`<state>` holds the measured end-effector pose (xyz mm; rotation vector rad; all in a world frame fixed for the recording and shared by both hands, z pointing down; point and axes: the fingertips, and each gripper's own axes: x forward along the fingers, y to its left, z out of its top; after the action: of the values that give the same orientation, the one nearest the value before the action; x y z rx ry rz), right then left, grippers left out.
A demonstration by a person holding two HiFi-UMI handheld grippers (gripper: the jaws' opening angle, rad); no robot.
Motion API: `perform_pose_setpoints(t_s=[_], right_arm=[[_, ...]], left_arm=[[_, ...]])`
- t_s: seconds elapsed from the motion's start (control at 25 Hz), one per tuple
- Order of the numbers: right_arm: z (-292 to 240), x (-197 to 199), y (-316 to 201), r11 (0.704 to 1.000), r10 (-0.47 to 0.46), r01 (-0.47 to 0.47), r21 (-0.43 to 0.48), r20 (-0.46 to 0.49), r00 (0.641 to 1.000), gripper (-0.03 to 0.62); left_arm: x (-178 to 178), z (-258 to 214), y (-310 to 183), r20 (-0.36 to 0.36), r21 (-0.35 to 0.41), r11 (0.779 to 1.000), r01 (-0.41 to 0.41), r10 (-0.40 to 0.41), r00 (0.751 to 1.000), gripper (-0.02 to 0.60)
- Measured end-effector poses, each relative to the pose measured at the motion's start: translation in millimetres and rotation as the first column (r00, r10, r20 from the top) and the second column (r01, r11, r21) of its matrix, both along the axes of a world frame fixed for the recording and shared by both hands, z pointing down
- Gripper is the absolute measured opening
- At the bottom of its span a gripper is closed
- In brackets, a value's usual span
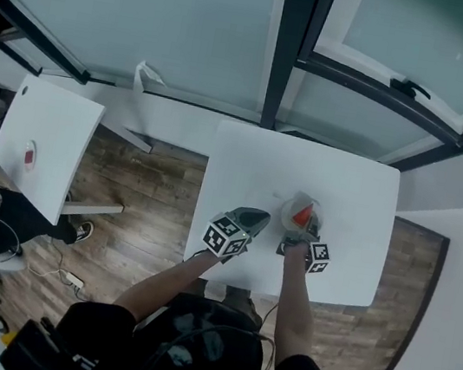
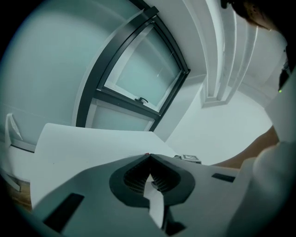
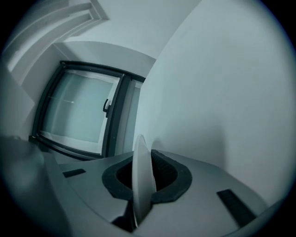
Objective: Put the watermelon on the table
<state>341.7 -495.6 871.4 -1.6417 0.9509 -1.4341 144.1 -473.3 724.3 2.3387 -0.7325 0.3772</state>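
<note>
**Grey tongs, dark clothes**

The left gripper (image 1: 254,219) and right gripper (image 1: 298,237) share smooth pale grey shells, with black ribbed pads (image 2: 134,178) inside and dark rectangular slots behind them. Each carries a cube (image 1: 224,237) of black-and-white square markers at its rear. Behind the tongs, the person wears a dark top (image 1: 115,327) crossed by a thin pale cable (image 1: 188,337)

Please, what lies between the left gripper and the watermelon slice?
In the head view, only bare white table shows between the left gripper and the watermelon slice, plus the rim of the plate carrying the slice.
</note>
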Motion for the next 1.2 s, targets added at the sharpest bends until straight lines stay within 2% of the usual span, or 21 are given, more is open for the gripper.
perform_pose_setpoints(t_s=[0.2,0.32,0.4,0.52,0.68,0.8,0.92,1.0,1.04,1.12,1.2], right_arm=[[17,11,-12,0.991,0.006,-0.012,-0.130,-0.048,0.999,0.035],[18,15,-16,0.964,-0.142,0.098,-0.246,-0.168,0.976,0.051],[14,15,-20,0.930,-0.265,0.171,-0.327,-0.271,0.925,0.068],[12,20,-20,0.860,-0.418,0.221,-0.460,-0.386,0.822,0.130],[12,32,-13,0.782,-0.552,0.254,-0.569,-0.443,0.707,0.161],[2,39,-4,0.741,-0.630,0.249,-0.624,-0.518,0.578,0.161],[-24,29,-4,0.730,-0.679,0.297,-0.616,-0.603,0.419,0.161],[-55,11,-3,0.740,-0.669,0.350,-0.574,-0.680,0.299,0.145],[-73,0,-1,0.751,-0.644,0.384,-0.537,-0.723,0.249,0.110],[-116,-24,4,0.771,-0.568,0.453,-0.449,-0.806,0.168,0.053],[-161,-48,15,0.775,-0.492,0.503,-0.383,-0.864,0.101,0.012]], left_arm=[[2,8,-7,0.021,-0.036,0.999,0.004,-0.003,1.000,0.003],[9,7,2,0.015,-0.049,0.999,-0.014,0.015,1.000,0.003],[11,7,11,0.007,-0.069,0.997,-0.022,0.022,1.000,0.003],[10,6,20,0.002,-0.087,0.996,-0.032,0.032,0.999,0.003],[6,5,25,-0.012,-0.095,0.995,-0.019,0.018,1.000,0.003],[5,2,29,-0.017,-0.087,0.996,-0.026,0.024,1.000,0.003],[4,-4,32,-0.026,-0.068,0.997,-0.032,0.030,0.999,0.003],[1,-10,34,-0.025,-0.045,0.999,-0.028,0.027,0.999,0.003],[-3,-14,35,-0.018,-0.029,0.999,-0.022,0.021,1.000,0.003],[-10,-25,34,0.009,0.025,1.000,0.002,-0.002,1.000,0.003],[-18,-39,31,0.048,0.103,0.994,0.031,-0.036,0.998,0.003]])
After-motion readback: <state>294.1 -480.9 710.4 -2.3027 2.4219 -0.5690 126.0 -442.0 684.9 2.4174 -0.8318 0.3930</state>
